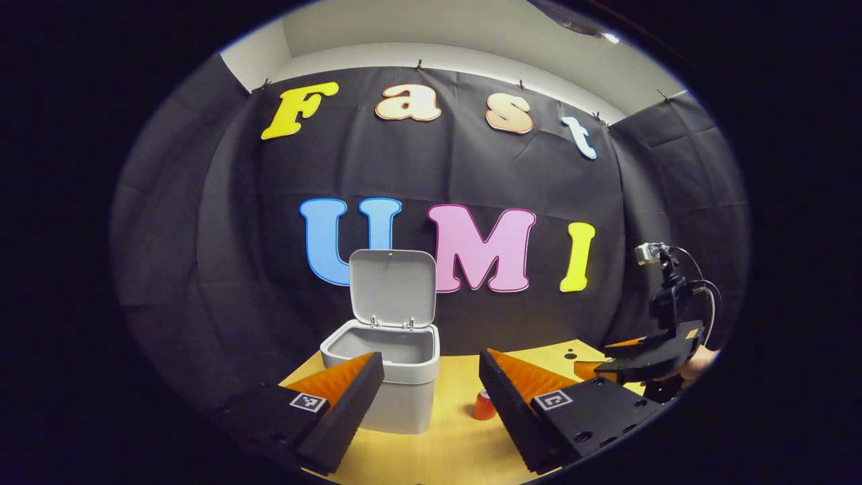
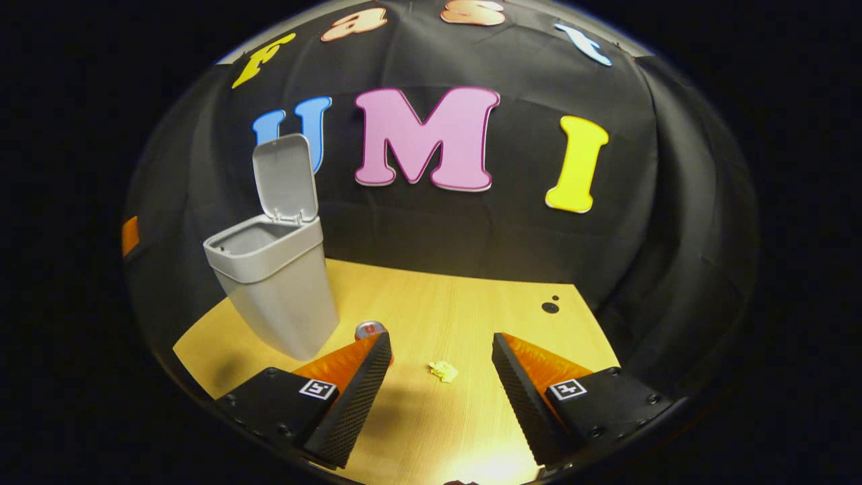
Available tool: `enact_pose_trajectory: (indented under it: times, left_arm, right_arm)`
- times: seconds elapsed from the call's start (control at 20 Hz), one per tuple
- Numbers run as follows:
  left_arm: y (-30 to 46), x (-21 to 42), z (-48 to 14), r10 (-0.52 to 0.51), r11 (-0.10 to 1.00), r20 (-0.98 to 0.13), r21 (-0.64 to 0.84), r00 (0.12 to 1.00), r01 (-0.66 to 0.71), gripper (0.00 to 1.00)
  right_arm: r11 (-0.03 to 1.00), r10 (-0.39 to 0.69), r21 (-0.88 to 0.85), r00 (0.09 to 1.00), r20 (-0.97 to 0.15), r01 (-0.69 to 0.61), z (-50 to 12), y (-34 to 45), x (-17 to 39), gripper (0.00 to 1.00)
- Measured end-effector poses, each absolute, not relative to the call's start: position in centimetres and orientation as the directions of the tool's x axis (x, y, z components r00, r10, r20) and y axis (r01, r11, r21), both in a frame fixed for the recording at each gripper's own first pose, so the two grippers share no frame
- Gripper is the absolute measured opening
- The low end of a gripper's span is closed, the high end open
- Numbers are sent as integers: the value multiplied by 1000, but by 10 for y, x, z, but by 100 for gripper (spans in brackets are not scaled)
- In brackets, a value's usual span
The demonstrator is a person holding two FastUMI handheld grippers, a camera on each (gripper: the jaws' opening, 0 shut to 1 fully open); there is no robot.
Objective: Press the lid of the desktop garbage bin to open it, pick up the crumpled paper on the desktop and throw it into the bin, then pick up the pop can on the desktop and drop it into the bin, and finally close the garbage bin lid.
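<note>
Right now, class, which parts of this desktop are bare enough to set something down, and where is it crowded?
Bare: the desktop between the crumpled paper and the booth wall. Crowded: near the open bin, with the pop can close beside its base.

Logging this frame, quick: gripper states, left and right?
Left gripper: open, holding nothing.
Right gripper: open, empty, crumpled paper on the table between its fingers.

Matt grey plastic bin (image 2: 276, 283); beside bin, smooth pale wood-grain desktop (image 2: 471, 303), metal-topped pop can (image 2: 370, 329), crinkled crumpled paper (image 2: 443, 370); behind bin, creased cloth wall (image 2: 606, 269).
</note>
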State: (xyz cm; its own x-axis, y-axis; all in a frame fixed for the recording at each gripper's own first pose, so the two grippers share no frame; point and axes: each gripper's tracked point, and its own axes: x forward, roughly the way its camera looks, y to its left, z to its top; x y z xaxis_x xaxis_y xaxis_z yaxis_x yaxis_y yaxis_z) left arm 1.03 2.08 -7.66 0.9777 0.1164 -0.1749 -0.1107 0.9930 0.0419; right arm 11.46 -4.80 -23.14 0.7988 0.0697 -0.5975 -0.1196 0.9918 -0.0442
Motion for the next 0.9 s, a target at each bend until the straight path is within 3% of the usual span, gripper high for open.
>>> enact_pose_trajectory:
  times: [0.25,0.7,0.9]
  left_arm:
    - [14,9,-89,135,991,-217,31,967,-131,96]
    - [3,-3,-112,174,983,-285,114,942,-147,96]
    - [-8,-4,-125,159,987,-319,59,934,-148,95]
  right_arm:
    - [980,153,41,619,-771,-192,-307,-33,137,98]
    - [958,109,-11,396,-912,-288,-422,-56,168,98]
    - [957,95,1,312,-945,-289,-464,-67,172,98]
